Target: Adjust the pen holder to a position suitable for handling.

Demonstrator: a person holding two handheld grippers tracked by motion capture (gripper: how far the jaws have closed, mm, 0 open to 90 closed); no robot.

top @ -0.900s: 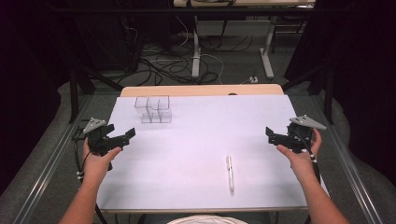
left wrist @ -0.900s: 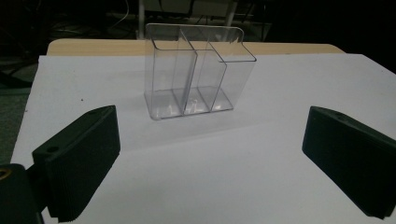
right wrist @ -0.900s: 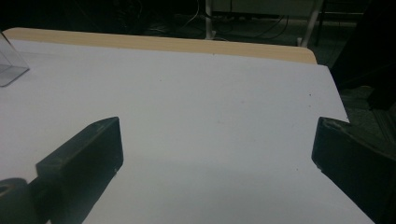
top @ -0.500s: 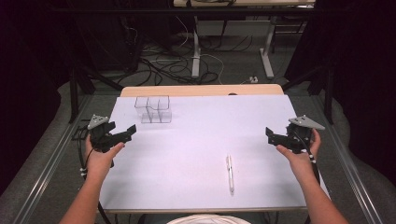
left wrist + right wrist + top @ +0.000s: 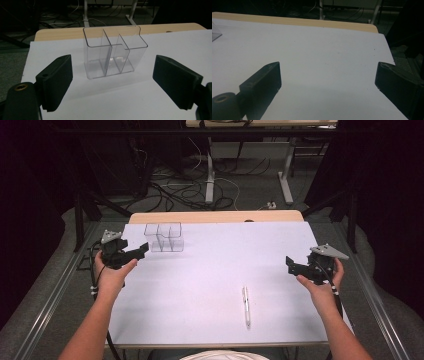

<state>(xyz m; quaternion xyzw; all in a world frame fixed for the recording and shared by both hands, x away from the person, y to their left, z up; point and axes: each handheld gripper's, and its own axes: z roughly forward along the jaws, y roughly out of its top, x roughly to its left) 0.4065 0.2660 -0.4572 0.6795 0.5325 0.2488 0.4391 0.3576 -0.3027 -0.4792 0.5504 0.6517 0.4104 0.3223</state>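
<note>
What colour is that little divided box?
The box is clear, see-through plastic; left gripper view shows it best.

A clear, colourless plastic organiser with three compartments (image 5: pixel 163 237) stands on a plain white sheet (image 5: pixel 215 285) that covers the pale wooden desk (image 5: pixel 215 216); a white pen (image 5: pixel 246 306) lies on the sheet, and the left claw (image 5: pixel 142 251) and right claw (image 5: pixel 291 265) are matt black with grey top plates

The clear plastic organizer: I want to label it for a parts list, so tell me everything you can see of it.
The clear plastic organizer looks like see-through acrylic with rounded corners, split by inner walls into three open-topped compartments, all empty. It stands upright on the white sheet near the table's far left. Nothing touches it: the left gripper is aimed at it, jaws open, short of its walls.
</note>
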